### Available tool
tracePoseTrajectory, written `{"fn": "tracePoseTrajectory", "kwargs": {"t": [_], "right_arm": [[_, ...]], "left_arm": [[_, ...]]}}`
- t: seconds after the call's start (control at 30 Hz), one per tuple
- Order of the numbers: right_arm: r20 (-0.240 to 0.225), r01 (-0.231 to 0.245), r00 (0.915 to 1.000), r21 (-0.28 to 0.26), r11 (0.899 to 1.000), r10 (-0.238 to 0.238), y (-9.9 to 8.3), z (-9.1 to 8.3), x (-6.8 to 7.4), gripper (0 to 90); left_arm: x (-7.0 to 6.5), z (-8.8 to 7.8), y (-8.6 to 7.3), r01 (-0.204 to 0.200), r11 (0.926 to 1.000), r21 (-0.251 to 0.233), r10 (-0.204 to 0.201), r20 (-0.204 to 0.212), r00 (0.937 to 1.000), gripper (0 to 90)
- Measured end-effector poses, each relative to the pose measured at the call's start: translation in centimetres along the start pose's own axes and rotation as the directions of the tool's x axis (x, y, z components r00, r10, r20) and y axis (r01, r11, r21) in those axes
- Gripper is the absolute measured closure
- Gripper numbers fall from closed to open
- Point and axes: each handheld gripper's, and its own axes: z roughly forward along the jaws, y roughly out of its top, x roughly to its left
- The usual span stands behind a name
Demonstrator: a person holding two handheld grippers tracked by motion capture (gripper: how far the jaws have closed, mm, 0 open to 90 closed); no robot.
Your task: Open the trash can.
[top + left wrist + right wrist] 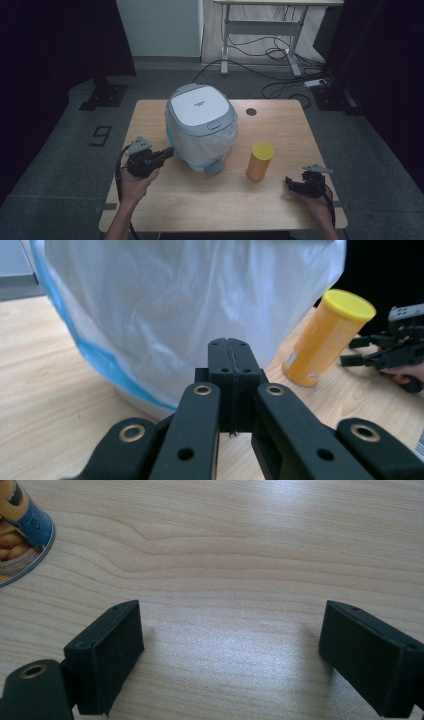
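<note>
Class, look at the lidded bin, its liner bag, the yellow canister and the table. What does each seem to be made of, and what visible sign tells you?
Bin: likely smooth moulded plastic, white and grey with a soft sheen.
Liner bag: thin translucent plastic film, creased and glossy.
Yellow canister: matte yellow lid, probably plastic; printed body, perhaps card.
Table: pale wood or wood-look laminate, showing grain lines.
</note>
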Motion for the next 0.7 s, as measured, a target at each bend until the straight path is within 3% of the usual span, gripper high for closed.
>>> {"fn": "tracePoseTrajectory", "kwargs": {"t": [0.23, 0.7], "right_arm": [[0.001, -0.001, 1.0000, 0.000, 1.000, 0.001, 0.0, 0.0, 0.0, 10.2], [0.001, -0.001, 1.0000, 0.000, 1.000, 0.001, 0.0, 0.0, 0.0, 10.2]], "left_arm": [[-0.6, -0.3, 1.9, -0.012, 0.9998, -0.017, 0.012, 0.018, 0.9998, 90.0], [-1.2, -0.4, 3.7, -0.027, 0.9989, -0.039, 0.029, 0.047, 0.9985, 90.0]]}}
